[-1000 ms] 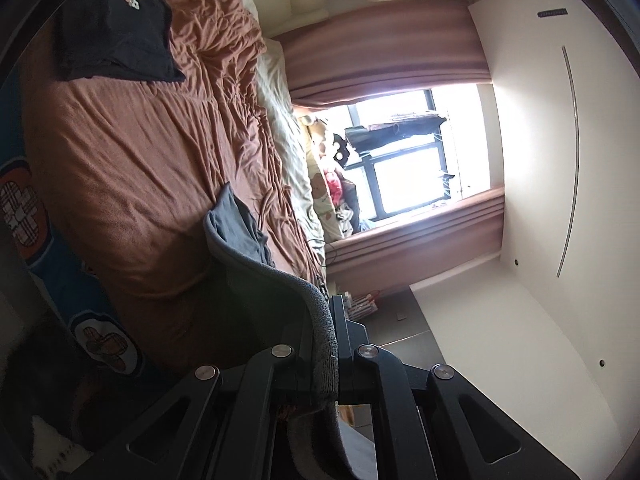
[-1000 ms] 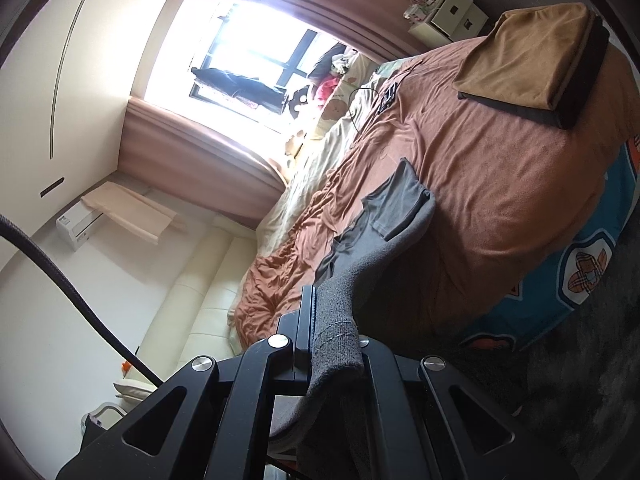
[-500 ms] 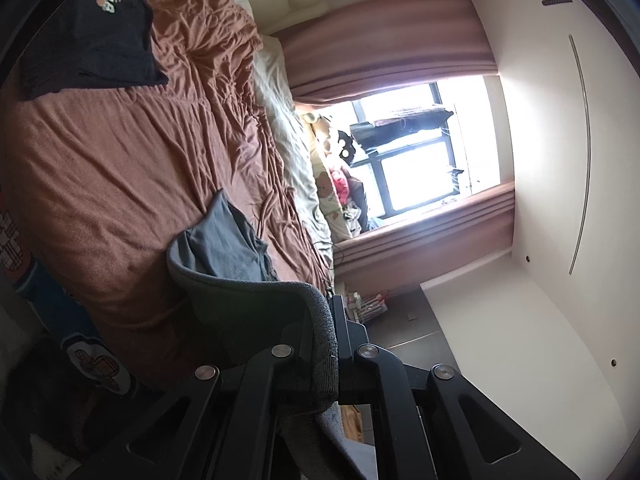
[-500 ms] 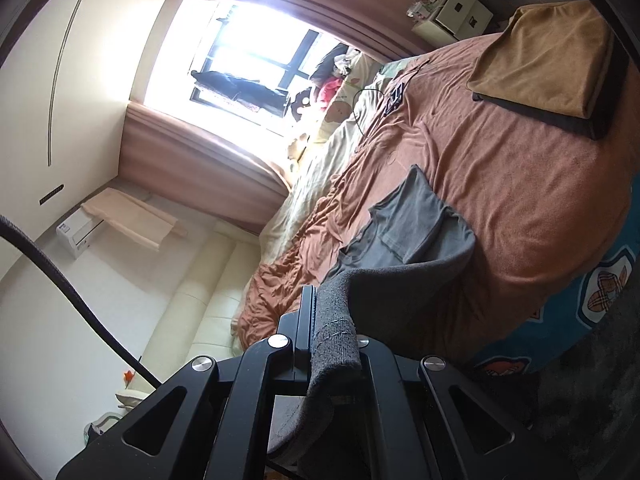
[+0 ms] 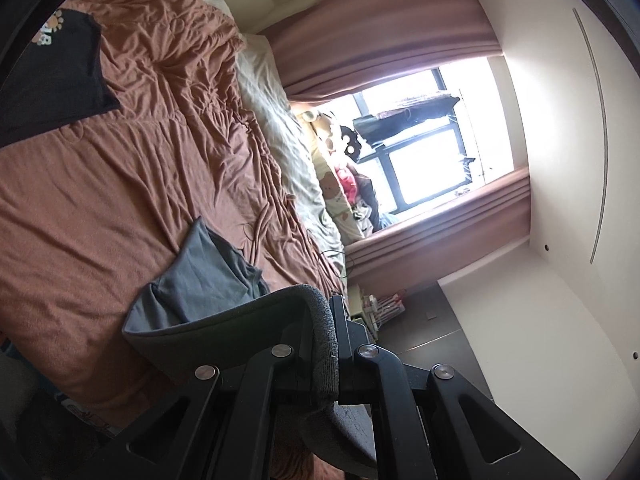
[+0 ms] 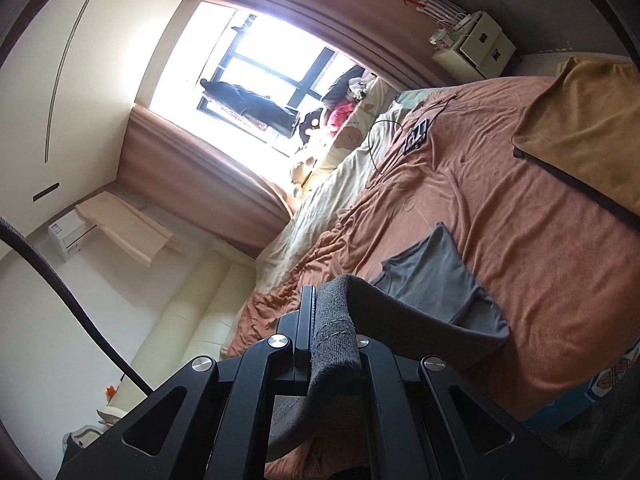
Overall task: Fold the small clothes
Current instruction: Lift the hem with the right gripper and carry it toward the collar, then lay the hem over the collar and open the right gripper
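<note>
**Over the bed: grey shorts held by both grippers**

Above a rust-brown bedspread (image 5: 100, 200), the left gripper (image 5: 334, 320) and right gripper (image 6: 316, 312) each pinch one end of the ribbed waistband of grey shorts (image 5: 208, 276). Between them the waistband spans crosswise; the legs trail forward onto the bed, away from both grippers equally.
</note>
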